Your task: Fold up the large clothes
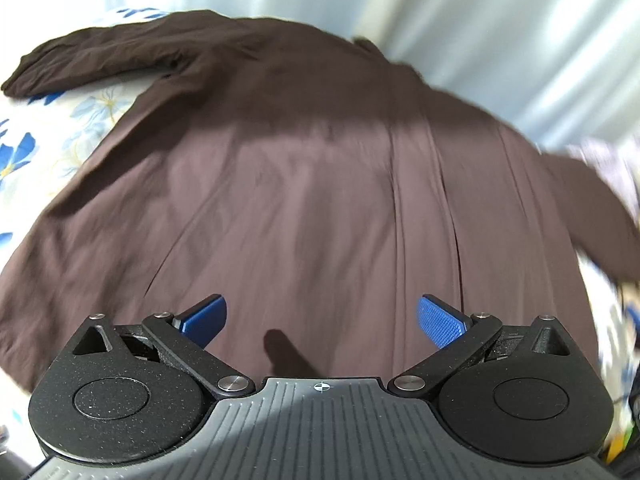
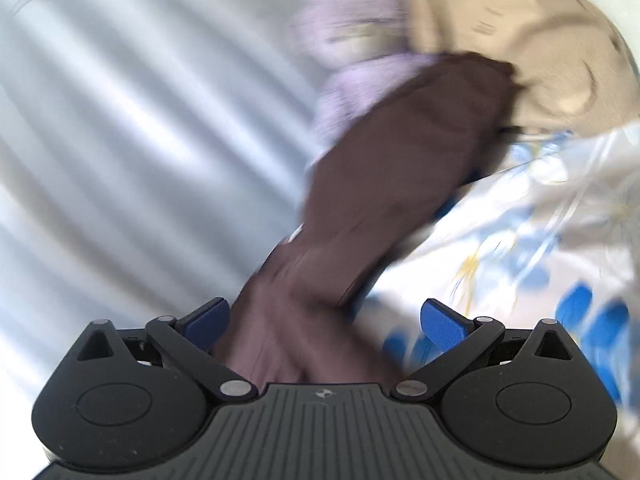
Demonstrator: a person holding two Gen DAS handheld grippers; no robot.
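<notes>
A large dark brown long-sleeved garment (image 1: 304,184) lies spread flat on a floral bed sheet (image 1: 48,148), one sleeve (image 1: 92,56) stretched to the far left. My left gripper (image 1: 322,312) hovers over its lower part, open and empty. In the blurred right wrist view the other brown sleeve (image 2: 400,160) runs from the far right down between the fingers of my right gripper (image 2: 324,316), which is open; the cloth lies under it, not pinched.
A pale blue curtain (image 1: 500,28) hangs behind the bed. A lilac garment (image 2: 360,40) and a beige garment (image 2: 520,32) lie heaped by the sleeve end. The white and blue floral sheet (image 2: 540,220) shows on the right.
</notes>
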